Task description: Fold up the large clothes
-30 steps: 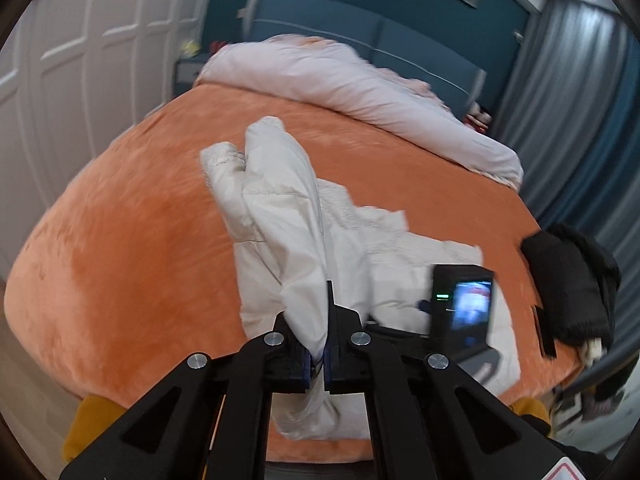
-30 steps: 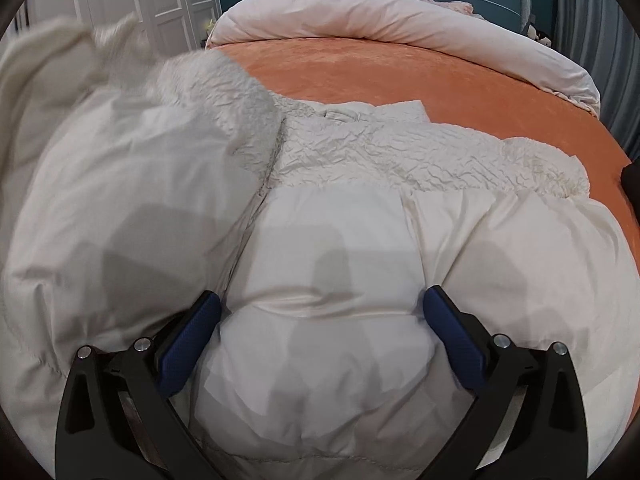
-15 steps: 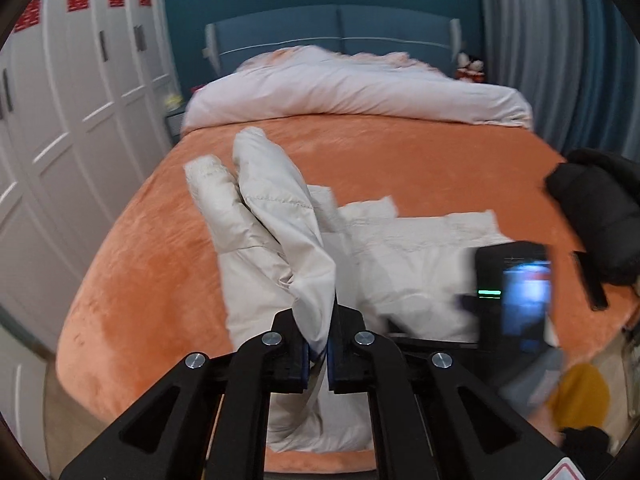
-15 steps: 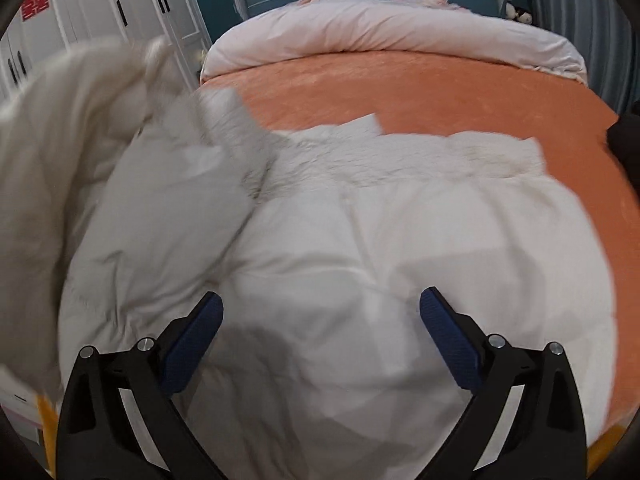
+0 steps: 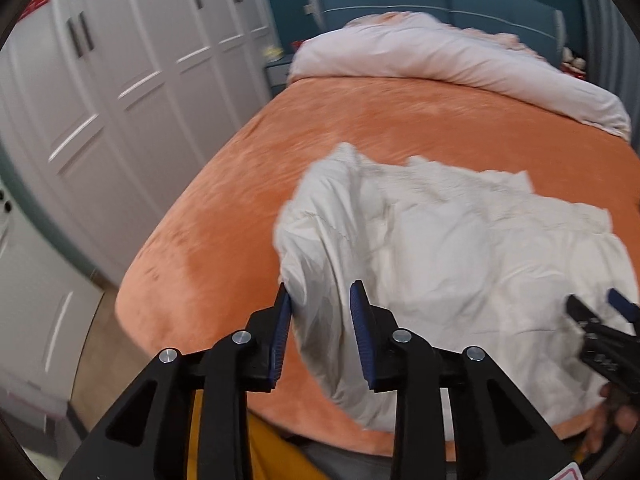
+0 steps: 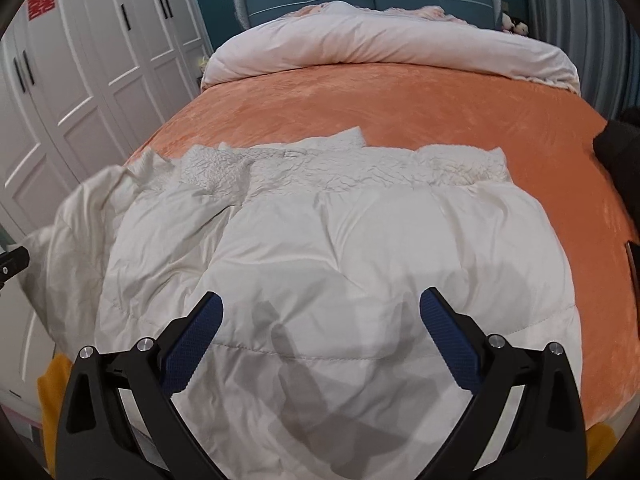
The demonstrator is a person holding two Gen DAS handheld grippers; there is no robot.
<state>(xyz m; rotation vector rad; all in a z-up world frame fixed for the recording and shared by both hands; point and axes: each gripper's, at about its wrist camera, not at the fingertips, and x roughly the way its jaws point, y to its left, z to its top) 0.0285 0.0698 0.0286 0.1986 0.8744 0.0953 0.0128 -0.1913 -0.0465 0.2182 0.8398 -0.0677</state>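
Note:
A large cream puffer jacket (image 6: 340, 248) lies spread on the orange bed (image 6: 400, 104), collar toward the headboard. In the left wrist view the jacket (image 5: 460, 256) has its left sleeve bunched at the near left. My left gripper (image 5: 322, 316) is open, with sleeve fabric loose between its blue pads. My right gripper (image 6: 320, 332) is wide open and empty, hovering over the jacket's lower body. The right gripper's tip also shows at the right edge of the left wrist view (image 5: 600, 332).
A rolled pale pink duvet (image 6: 384, 40) lies by the blue headboard. White wardrobe doors (image 5: 100, 92) stand along the bed's left side. A black garment (image 6: 620, 144) lies at the bed's right edge. Yellow cloth (image 5: 224, 440) shows below the bed's front edge.
My left gripper has opened and let go of the sleeve, which has dropped onto the jacket's left side. My right gripper has pulled back a little above the jacket.

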